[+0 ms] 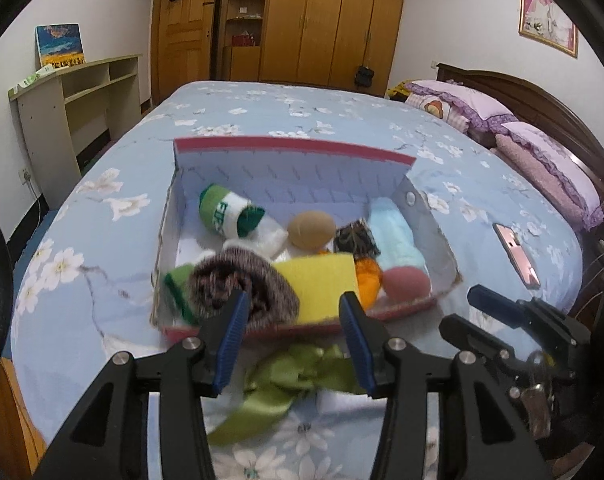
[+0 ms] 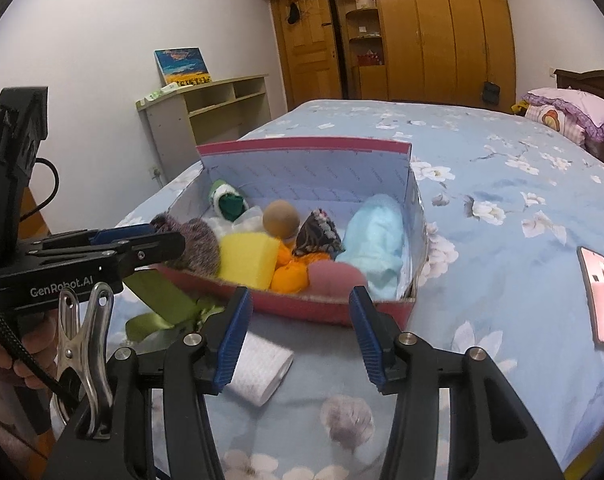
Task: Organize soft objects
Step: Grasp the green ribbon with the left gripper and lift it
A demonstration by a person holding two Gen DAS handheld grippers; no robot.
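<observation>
Left gripper [image 1: 291,340] and right gripper [image 2: 297,336] gape empty above one crumpled green ribbon [image 1: 285,384], one white roll [image 2: 257,372], one full red box [image 2: 302,304].

A box [image 1: 430,204] sits on the bed [image 1: 261,112], holding a sponge [image 1: 318,276], a ball [image 1: 312,230] behind it, and a towel [image 1: 396,236] at the right. A ribbon [image 1: 289,376] lies before the box, a phone [image 1: 516,254] to its right.

white walls, wooden wardrobe [image 1: 334,20], pale shelf desk [image 1: 77,96], floral blue bed [image 1: 281,108].
</observation>
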